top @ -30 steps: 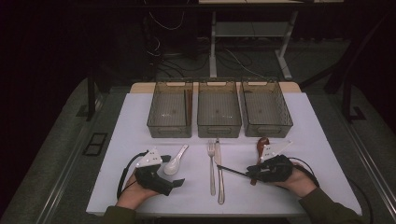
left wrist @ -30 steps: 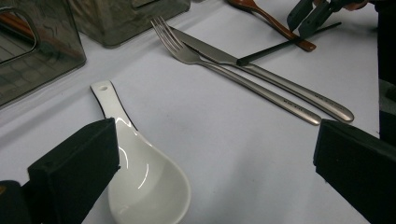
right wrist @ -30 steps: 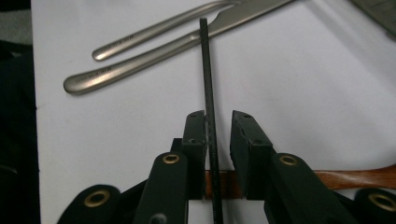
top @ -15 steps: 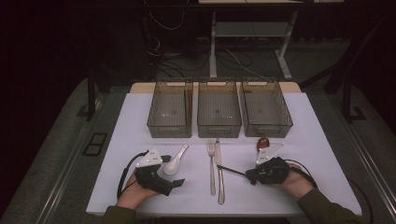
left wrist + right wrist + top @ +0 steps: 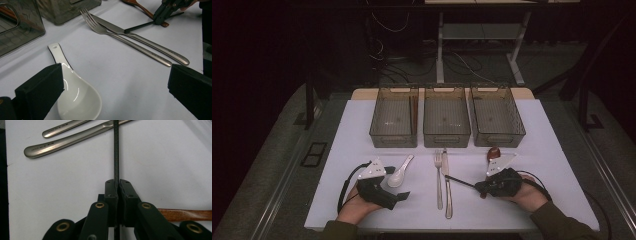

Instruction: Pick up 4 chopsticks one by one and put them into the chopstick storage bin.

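Closing just now, the right gripper point(image 5: 116, 187) clamps the black chopstick point(image 5: 116, 150) near the desk's front edge, ready for lifting.

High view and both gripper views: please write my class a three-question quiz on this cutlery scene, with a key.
1. True or false: the right hand-held gripper is shut on the black stick.
2. How many clear bins stand in a row?
3. Which lies nearest the left hand-held gripper? A fork, B white spoon, C knife.
Key: 1 true; 2 three; 3 B.
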Demonstrator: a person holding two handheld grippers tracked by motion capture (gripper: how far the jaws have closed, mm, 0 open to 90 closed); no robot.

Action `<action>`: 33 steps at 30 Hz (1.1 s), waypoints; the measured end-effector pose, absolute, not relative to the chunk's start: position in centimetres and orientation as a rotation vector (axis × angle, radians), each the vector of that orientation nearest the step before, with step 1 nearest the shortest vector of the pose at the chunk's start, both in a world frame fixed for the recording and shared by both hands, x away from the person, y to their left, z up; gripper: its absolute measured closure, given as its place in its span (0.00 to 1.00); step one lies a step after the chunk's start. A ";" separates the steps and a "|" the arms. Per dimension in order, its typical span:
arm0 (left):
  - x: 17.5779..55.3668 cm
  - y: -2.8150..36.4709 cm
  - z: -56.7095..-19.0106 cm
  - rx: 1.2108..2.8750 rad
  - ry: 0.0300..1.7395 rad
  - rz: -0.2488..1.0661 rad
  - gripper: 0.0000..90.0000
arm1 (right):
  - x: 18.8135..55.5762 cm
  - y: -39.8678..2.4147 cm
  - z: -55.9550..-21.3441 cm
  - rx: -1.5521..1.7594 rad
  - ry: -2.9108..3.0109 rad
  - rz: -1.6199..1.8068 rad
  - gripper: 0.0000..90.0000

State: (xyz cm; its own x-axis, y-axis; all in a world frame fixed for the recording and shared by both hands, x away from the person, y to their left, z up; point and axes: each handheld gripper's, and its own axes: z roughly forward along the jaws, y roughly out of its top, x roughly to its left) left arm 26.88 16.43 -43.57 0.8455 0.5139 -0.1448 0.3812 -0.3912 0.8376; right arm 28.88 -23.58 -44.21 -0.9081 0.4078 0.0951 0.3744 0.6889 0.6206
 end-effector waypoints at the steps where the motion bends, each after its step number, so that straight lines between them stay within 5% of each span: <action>1: 26.9 16.4 -43.6 2.027 0.656 0.168 0.00 | 28.9 -23.6 -44.2 0.659 2.839 1.024 0.94; 33: 27.0 16.5 -43.7 2.028 0.657 0.168 0.00 | 31.4 -23.6 -40.7 0.747 2.641 1.333 0.95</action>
State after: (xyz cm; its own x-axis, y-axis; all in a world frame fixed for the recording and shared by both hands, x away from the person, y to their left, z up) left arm 27.02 16.49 -43.70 0.8452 0.5145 -0.1447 0.3821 -0.3922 0.8368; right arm 31.42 -23.62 -40.69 -0.8765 0.4619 0.1356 0.3834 0.4995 0.7769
